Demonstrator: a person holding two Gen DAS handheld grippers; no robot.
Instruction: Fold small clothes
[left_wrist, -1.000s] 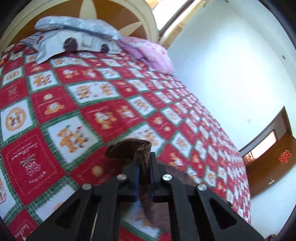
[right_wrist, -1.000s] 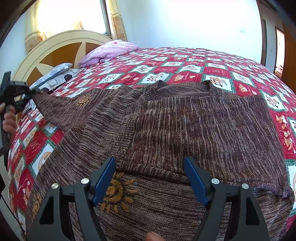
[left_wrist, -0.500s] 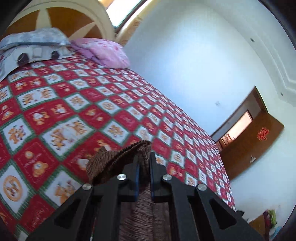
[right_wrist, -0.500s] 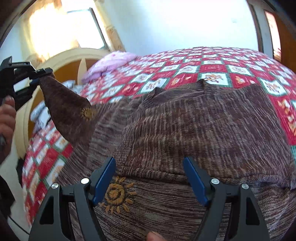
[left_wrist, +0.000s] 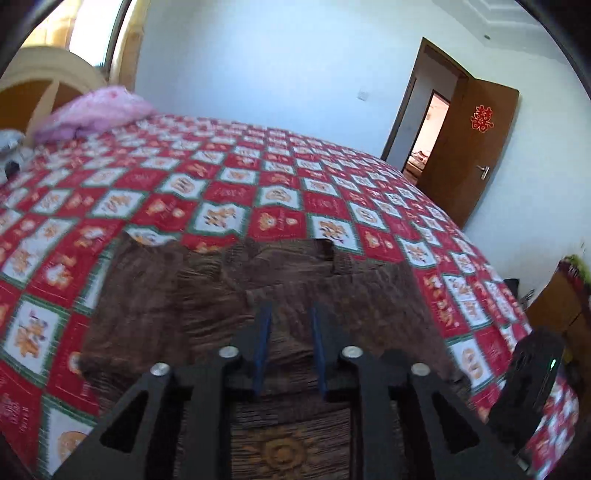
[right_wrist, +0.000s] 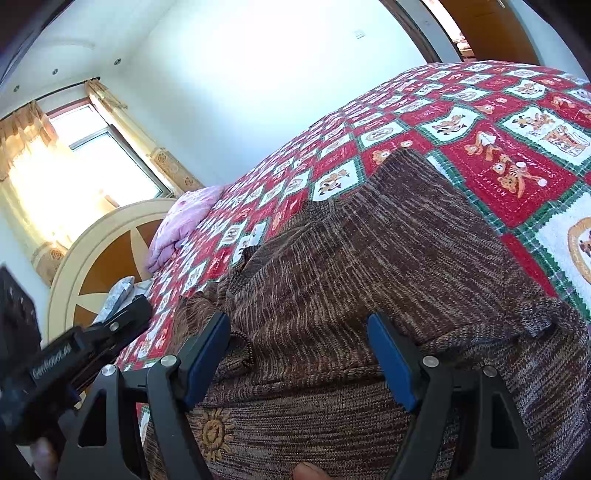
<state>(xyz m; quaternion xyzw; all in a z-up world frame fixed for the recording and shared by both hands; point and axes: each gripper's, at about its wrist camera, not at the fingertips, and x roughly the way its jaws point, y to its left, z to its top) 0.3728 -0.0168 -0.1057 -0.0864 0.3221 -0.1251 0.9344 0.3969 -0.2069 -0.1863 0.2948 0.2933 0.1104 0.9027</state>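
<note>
A brown knitted sweater (left_wrist: 236, 295) with orange sun embroidery lies on the red patchwork bedspread (left_wrist: 258, 192). It also fills the right wrist view (right_wrist: 369, 258). My left gripper (left_wrist: 289, 314) is partly open just above the sweater's folded part, with nothing between its blue pads. My right gripper (right_wrist: 299, 325) is wide open over the sweater's near edge. The left gripper also shows at the left of the right wrist view (right_wrist: 88, 343).
A pink pillow (left_wrist: 92, 114) and the cream and brown headboard (right_wrist: 103, 258) stand at the bed's head. An open wooden door (left_wrist: 469, 155) is on the far wall. A window with curtains (right_wrist: 74, 162) is beside the headboard.
My left gripper carried the sleeve it held across over the sweater's body, let it go and opened. The right gripper stayed open and tilted.
</note>
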